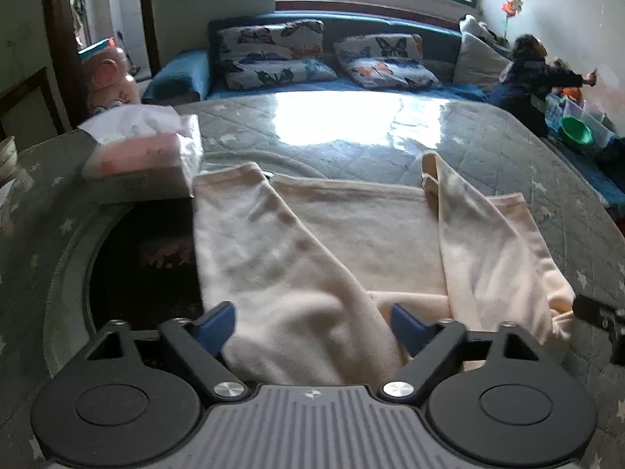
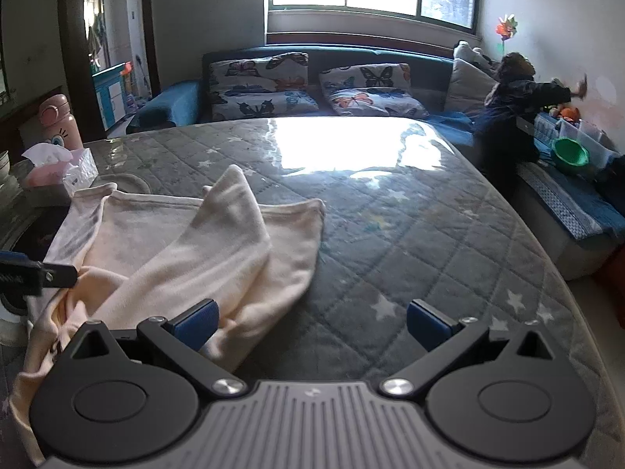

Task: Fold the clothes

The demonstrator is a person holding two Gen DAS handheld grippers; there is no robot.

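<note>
A cream long-sleeved garment (image 1: 363,234) lies flat on the grey quilted star-print cover (image 1: 488,148), both sleeves folded in over its body. My left gripper (image 1: 312,324) hovers low over the left sleeve (image 1: 273,265). Its blue pads stand apart on either side of the sleeve, and the cloth between them is not bunched. In the right wrist view the garment (image 2: 187,250) lies at the left. My right gripper (image 2: 312,322) is open over the bare cover, its left pad (image 2: 197,322) by the garment's near edge. The left gripper's tip (image 2: 23,269) shows at the left border.
A tissue pack (image 1: 144,156) sits at the far left beside a dark round gap (image 1: 144,265) in the cover. A pink bottle (image 2: 58,121) stands behind it. A blue sofa with butterfly pillows (image 2: 265,90) lies beyond. A person (image 2: 511,109) and a green bowl (image 2: 570,154) are at the right.
</note>
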